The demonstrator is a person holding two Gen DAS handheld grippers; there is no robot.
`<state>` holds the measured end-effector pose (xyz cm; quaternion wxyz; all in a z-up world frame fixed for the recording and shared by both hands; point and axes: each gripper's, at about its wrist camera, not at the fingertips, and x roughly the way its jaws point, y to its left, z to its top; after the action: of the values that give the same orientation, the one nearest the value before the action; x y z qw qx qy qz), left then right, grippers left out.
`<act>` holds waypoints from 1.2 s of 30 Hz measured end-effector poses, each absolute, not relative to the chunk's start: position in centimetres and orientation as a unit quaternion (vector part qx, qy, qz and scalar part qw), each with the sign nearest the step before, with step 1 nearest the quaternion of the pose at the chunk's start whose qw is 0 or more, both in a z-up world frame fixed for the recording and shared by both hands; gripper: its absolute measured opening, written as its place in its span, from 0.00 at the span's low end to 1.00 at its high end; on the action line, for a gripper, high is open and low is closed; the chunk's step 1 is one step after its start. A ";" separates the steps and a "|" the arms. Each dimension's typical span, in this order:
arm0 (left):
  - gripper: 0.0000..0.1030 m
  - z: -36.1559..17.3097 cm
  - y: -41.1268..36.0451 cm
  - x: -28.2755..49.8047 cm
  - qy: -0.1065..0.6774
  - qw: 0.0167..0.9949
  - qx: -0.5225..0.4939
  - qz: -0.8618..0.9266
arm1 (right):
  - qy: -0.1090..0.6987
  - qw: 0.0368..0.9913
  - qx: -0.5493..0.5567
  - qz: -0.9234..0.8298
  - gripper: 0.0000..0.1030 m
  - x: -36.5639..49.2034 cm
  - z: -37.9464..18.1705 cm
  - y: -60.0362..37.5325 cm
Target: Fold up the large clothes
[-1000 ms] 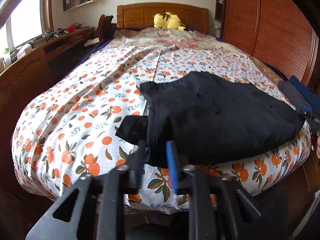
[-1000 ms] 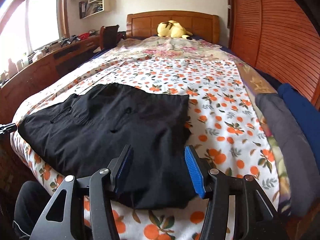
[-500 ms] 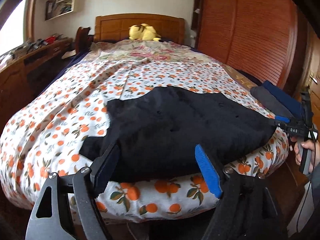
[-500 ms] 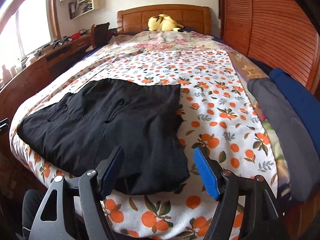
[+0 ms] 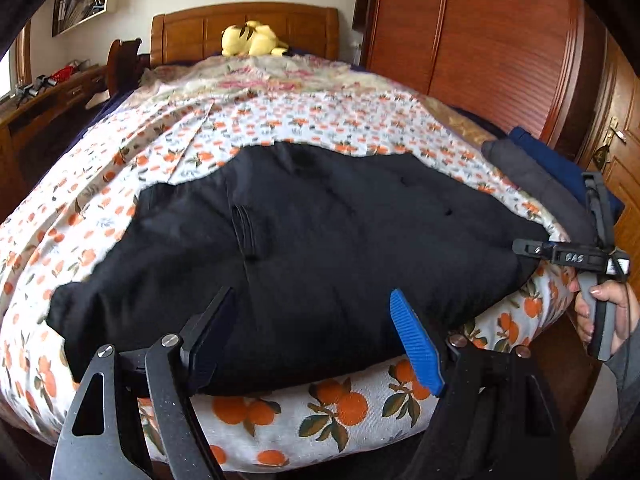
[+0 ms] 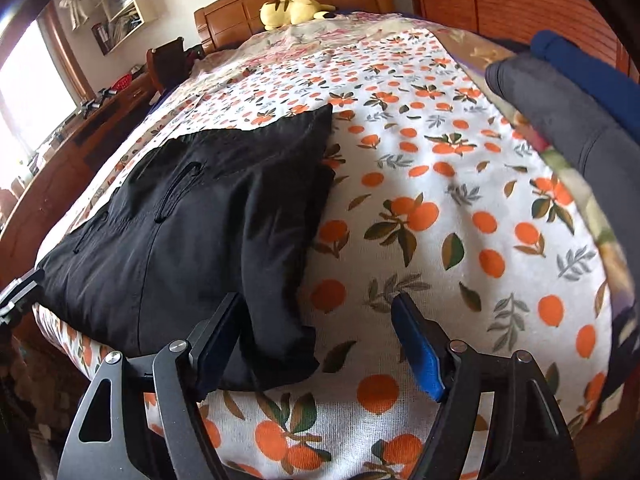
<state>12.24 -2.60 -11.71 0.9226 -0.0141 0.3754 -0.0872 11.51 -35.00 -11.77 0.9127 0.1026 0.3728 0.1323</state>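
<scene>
Black garment (image 5: 320, 248) lies free; both hand-held grippers, left (image 5: 320, 344) and right (image 6: 320, 344), gape, "DAS"-marked.

The bed (image 5: 304, 412) wears an orange-print sheet. A black garment (image 5: 320, 248) lies flat across its near end. A grey roll (image 6: 560, 120) and blue roll (image 6: 580, 60) lie along the right edge; a yellow plush toy (image 5: 252, 40) sits at the headboard.

The black garment (image 5: 312, 248) lies spread flat across the near end of the bed (image 5: 304, 120). The left tool (image 5: 312, 340) hovers at its near hem, jaws wide and gripping nothing. At the right edge, a hand (image 5: 608, 312) holds the right tool (image 5: 532, 249) beside the garment's corner.
</scene>
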 end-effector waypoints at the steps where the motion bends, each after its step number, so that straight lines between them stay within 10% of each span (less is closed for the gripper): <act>1: 0.77 -11.9 -2.8 12.3 0.377 0.923 -0.010 -0.080 | 0.374 0.912 0.106 0.133 0.75 11.6 -11.8 -35.0; 7: 0.77 -12.8 -3.8 12.9 0.386 0.919 -0.011 -0.077 | 0.377 0.908 0.106 0.151 0.67 11.9 -12.6 -34.2; 15: 0.77 -14.0 -5.8 13.9 0.406 0.911 0.017 -0.076 | 0.373 0.902 0.103 0.193 0.21 12.4 -12.7 -33.4; 36: 0.77 -13.3 -2.5 12.8 0.399 0.909 -0.041 -0.117 | 0.264 0.925 0.123 0.245 0.16 9.7 -7.4 -32.7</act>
<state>12.77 -2.48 -13.33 0.9086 -0.0405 0.3988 -0.1169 9.74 -32.67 -7.42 0.9247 0.1229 0.2640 0.2451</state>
